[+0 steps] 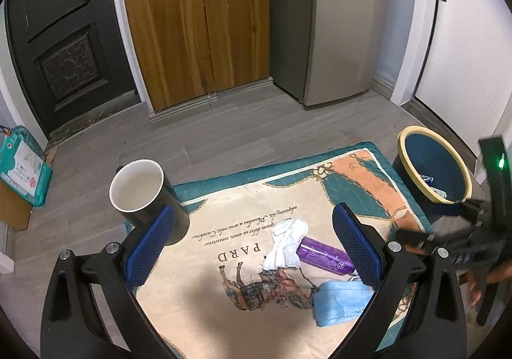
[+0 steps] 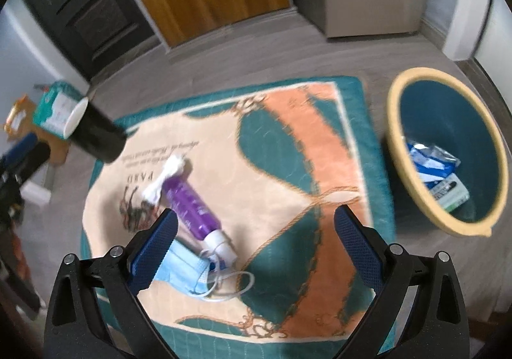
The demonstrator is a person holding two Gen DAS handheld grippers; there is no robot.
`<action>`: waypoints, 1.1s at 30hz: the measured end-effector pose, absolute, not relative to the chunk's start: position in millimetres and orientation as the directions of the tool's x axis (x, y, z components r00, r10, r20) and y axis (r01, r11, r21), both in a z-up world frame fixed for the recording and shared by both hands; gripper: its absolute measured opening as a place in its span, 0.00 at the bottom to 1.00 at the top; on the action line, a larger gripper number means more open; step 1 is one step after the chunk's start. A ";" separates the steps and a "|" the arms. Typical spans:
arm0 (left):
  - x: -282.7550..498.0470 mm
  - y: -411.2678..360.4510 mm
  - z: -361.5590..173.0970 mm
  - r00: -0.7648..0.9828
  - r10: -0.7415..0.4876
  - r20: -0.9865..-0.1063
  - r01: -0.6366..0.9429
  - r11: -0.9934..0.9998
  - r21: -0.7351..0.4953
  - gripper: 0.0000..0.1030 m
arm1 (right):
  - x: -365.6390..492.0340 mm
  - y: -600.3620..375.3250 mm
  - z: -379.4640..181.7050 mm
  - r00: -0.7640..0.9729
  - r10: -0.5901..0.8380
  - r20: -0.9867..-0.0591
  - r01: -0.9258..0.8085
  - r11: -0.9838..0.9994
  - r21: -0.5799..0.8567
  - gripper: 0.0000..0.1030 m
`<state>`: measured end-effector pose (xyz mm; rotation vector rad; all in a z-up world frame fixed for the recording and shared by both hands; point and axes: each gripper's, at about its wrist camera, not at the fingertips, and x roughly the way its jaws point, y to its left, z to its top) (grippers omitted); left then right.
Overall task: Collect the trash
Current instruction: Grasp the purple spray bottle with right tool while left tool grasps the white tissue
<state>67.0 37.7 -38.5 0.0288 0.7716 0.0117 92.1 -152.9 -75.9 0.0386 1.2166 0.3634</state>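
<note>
Both tools spread wide and empty — left tool (image 1: 256, 247), right tool (image 2: 256, 242) — poised over the rug (image 2: 320, 135). Remaining trash clustered mid-rug: purple bottle (image 2: 188, 202), crumpled tissue (image 2: 166, 176), blue mask (image 2: 185, 269). Bin (image 2: 396, 122) just off the rug's edge — already partly filled.

Quilted cloth rug (image 2: 320, 147) showing matt, stitched; purple bottle (image 2: 188, 202) gleaming as glossy plastic; mask (image 1: 339, 301) looking pleated, papery; tissue (image 1: 288, 242) lying crumpled, soft; cabinet (image 1: 198, 23) showing grained wood.
</note>
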 end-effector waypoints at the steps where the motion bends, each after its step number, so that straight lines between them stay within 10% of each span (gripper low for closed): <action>1: 67.9 39.4 -38.6 0.715 0.021 -0.699 -0.007 1.000 0.024 0.94 | 91.8 -146.6 -79.1 0.293 0.293 -0.910 -0.273 0.938 0.215 0.93; 11: 83.1 59.1 -53.7 0.685 0.040 -0.728 -0.045 0.999 0.012 0.94 | 92.8 -80.6 -111.1 0.235 0.315 -0.919 -0.492 0.854 0.167 0.91; 22: 105.6 60.8 -84.0 0.618 0.037 -0.785 -0.042 0.999 0.014 0.94 | 98.4 -54.6 -154.5 0.130 0.305 -0.943 -0.563 0.806 0.183 0.42; 33: 118.4 36.5 -103.5 0.573 0.008 -0.819 0.023 0.999 0.027 0.94 | 118.3 -107.4 -124.4 0.183 0.393 -0.901 -0.457 0.846 0.276 0.36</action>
